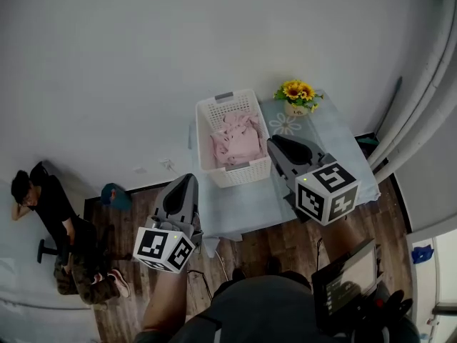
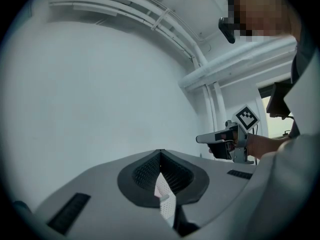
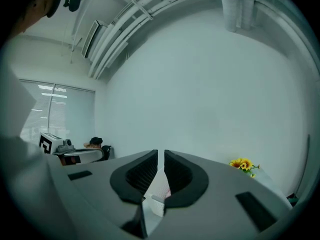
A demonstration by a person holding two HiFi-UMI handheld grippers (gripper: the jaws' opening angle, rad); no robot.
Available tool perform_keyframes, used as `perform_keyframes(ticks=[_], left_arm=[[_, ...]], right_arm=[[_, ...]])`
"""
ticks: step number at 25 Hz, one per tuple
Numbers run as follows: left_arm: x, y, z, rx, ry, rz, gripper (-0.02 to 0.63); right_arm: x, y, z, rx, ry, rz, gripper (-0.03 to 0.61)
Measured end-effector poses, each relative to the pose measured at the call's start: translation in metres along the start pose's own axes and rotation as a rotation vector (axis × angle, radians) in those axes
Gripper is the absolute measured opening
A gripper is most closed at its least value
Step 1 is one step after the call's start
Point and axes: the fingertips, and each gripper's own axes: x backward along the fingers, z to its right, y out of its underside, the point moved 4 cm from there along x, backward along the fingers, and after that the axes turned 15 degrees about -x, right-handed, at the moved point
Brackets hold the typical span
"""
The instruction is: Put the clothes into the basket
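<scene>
A white slatted basket stands on the pale table, with pink clothes piled inside it. My left gripper hovers off the table's left front corner, near the basket's front left; its jaws meet at the tips with nothing held. My right gripper floats just right of the basket's rim, and only a thin slit shows between its empty jaws. Both point level toward the white wall. A strip of the basket shows under the right jaws.
A pot of sunflowers stands at the table's far edge, right of the basket. A person sits on the wooden floor at the left. A dark screen hangs by my right side. Pipes run along the right wall.
</scene>
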Motion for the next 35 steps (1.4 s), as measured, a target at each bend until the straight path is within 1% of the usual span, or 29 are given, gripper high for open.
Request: perform_keyframes(ticks=[4,7,13,17,20,30,35], left_arm=[[0.02,-0.007,-0.008,-0.033,-0.005,0.012,0.003],[0.04,-0.011,-0.018,-0.042,-0.039,0.041,0.003],[0.077,-0.017,-0.029,-0.043,0.006,0.079,0.003],[0.096,-0.013,-0.032,-0.029,0.021,0.09,0.003],[0.108,-0.012,-0.032,-0.022,0.033,0.096,0.003],[0.11,-0.012,-0.031,-0.018,0.059,0.1,0.003],[0.108,-0.007,-0.031,-0.004,0.058,0.099,0.003]], right_arm=[[0.011,0.004,-0.023,0.008,0.012,0.021,0.044],[0.016,0.01,-0.042,0.006,0.029,0.04,0.038],[0.026,0.028,-0.08,-0.006,0.07,0.059,0.03],[0.036,0.038,-0.105,0.033,0.087,0.064,0.023],[0.046,0.043,-0.121,0.041,0.094,0.075,0.02],[0.053,0.047,-0.123,0.014,0.122,0.096,0.014],[0.053,0.05,-0.123,0.011,0.124,0.096,0.014]])
